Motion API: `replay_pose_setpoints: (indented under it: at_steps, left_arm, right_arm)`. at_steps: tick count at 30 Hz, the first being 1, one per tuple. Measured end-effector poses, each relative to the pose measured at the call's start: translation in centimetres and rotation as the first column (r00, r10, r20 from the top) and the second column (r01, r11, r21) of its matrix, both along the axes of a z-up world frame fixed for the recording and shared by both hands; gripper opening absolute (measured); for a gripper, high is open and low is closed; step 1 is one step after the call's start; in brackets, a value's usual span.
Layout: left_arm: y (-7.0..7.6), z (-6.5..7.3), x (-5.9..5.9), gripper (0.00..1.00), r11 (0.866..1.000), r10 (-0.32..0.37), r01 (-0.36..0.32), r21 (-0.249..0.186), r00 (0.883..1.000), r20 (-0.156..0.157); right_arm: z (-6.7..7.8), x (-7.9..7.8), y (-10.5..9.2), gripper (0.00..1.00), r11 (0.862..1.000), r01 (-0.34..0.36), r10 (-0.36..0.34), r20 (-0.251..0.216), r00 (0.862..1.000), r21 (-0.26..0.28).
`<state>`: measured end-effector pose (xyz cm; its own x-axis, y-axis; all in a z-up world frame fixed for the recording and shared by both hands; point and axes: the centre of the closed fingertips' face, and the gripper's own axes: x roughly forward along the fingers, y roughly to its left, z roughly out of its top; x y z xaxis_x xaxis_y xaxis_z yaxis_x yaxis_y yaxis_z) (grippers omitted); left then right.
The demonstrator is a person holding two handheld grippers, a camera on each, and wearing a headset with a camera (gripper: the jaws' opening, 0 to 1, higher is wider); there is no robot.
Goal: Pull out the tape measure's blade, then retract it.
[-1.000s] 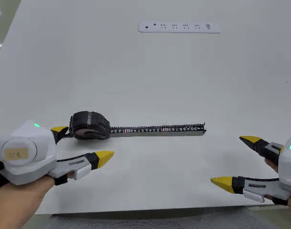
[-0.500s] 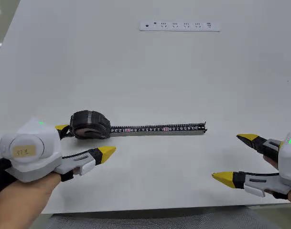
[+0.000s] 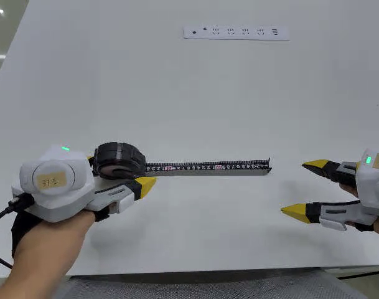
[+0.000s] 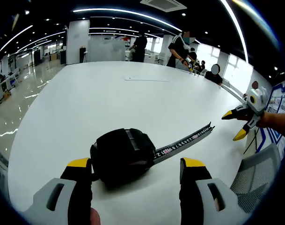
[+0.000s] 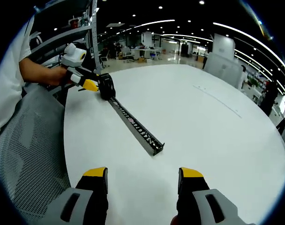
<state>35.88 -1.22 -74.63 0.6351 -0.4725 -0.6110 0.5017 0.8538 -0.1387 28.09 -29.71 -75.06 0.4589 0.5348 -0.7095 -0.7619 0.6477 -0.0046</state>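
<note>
Left tongs (image 4: 135, 164) have slid forward over the last second and now sit right up around the black, round, rubbery-looking tape measure (image 3: 119, 161). The right tongs (image 3: 304, 187) have drifted up a bit towards the far end of the strip. The tape measure itself hasn't budged.

It's lying on the plain white counter (image 3: 177, 93), with its dark, numbered metal blade (image 3: 208, 167) stretched out flat to the person's right and ending in a little end hook (image 3: 268, 166). So I'd say the pull-out half is done and we're at the start of the retract.

Left tongs are spread wide with one yellow tip on each side of the case, not clamped on it. From the left gripper view one tip looks very close to the case, but I can't tell if it's actually touching. Right tongs are also wide open, holding nothing, and sit a clear gap off the hook.

My guess for the next move: squeeze the left tongs onto the case to pin it, then release the lock, maybe steadying the blade with the right so it doesn't whip back.
</note>
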Motion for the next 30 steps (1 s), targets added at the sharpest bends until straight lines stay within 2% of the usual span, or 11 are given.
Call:
replay_pose_setpoints:
  at_steps: [3,9,15,23,30]
  left_arm:
    - [0.0,-0.1,0.2,0.73,1.000,0.018,-0.018,0.005,1.000,0.002]
    - [-0.2,-0.1,0.5,0.75,0.998,0.066,-0.066,-0.021,0.998,-0.005]
    - [0.0,-0.2,0.8,0.71,0.994,0.104,-0.104,-0.014,0.995,-0.001]
    - [0.1,-0.2,1.1,0.69,0.987,0.164,-0.163,-0.007,0.986,0.017]
    - [0.3,-0.2,1.6,0.67,0.974,0.227,-0.227,-0.016,0.974,0.018]
  right_arm:
    - [-0.1,0.5,0.0,0.56,1.000,-0.022,0.022,-0.004,1.000,-0.005]
    - [-0.5,1.3,0.2,0.49,0.996,-0.086,0.085,-0.024,0.996,-0.028]
    - [-0.9,2.2,0.4,0.44,0.989,-0.140,0.139,-0.036,0.990,-0.043]
    - [-1.5,2.7,1.1,0.34,0.978,-0.202,0.199,-0.066,0.978,-0.044]
    - [-2.1,3.2,1.4,0.31,0.969,-0.242,0.237,-0.080,0.968,-0.054]
